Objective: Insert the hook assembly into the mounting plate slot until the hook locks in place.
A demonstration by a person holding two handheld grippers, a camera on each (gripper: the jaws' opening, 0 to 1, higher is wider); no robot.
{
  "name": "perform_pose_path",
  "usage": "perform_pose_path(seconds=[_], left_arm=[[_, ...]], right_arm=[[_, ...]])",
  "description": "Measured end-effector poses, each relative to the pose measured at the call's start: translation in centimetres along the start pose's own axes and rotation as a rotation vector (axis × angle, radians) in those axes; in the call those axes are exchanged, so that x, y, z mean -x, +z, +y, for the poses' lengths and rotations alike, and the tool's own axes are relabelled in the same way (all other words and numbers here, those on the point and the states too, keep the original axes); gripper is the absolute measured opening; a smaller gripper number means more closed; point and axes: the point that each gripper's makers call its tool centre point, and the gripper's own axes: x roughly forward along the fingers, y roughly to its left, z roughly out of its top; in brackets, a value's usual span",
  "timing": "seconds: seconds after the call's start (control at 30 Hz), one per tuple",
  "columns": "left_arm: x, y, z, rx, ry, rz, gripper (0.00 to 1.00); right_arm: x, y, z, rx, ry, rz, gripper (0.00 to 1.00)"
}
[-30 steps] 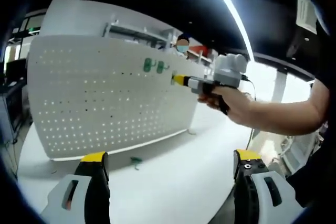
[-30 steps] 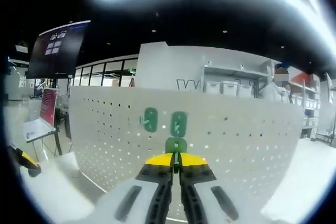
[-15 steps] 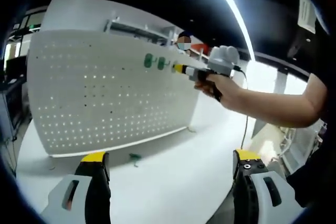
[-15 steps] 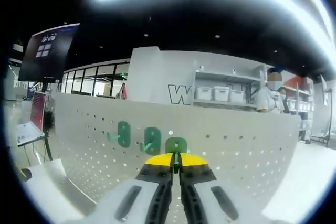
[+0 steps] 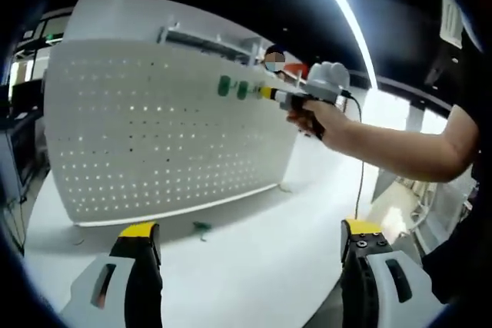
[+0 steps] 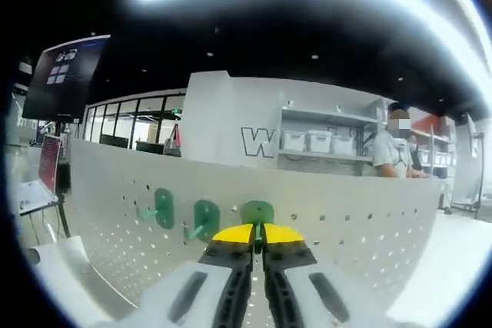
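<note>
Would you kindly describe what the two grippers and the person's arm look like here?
The left gripper has pale grey jaws with yellow-capped black tips and an orange slot mark on one. The right gripper matches, with a white housing and a thin black cable in the left gripper view. The person's arm wears a short black sleeve.

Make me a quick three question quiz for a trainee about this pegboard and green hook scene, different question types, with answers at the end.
1. True or false: the right gripper is shut on a green hook held up against the white pegboard.
2. Multiple choice: how many green hooks are already mounted on the pegboard beside the held one, in the right gripper view? A) none B) two C) five
3. Fill in: the left gripper has its jaws ___ and holds nothing, above the white table.

Key: 1 true. 2 B: one hook and a second hook. 3 open.
</note>
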Motion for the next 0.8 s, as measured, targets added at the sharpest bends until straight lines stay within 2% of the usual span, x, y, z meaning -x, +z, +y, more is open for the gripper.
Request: perform_pose_path(seconds=[0.5, 0.8], left_arm=[[0.0, -0.3, 0.5, 0.006, 0.005, 0.011, 0.97], [0.2, -0.7, 0.8, 0.013, 0.009, 0.014, 0.97]], right_arm=[[-0.3, -0.3, -0.3, 0.004, -0.013, 0.001, 0.00], [-0.7, -1.2, -0.4, -0.001, -0.023, 0.015, 0.00]])
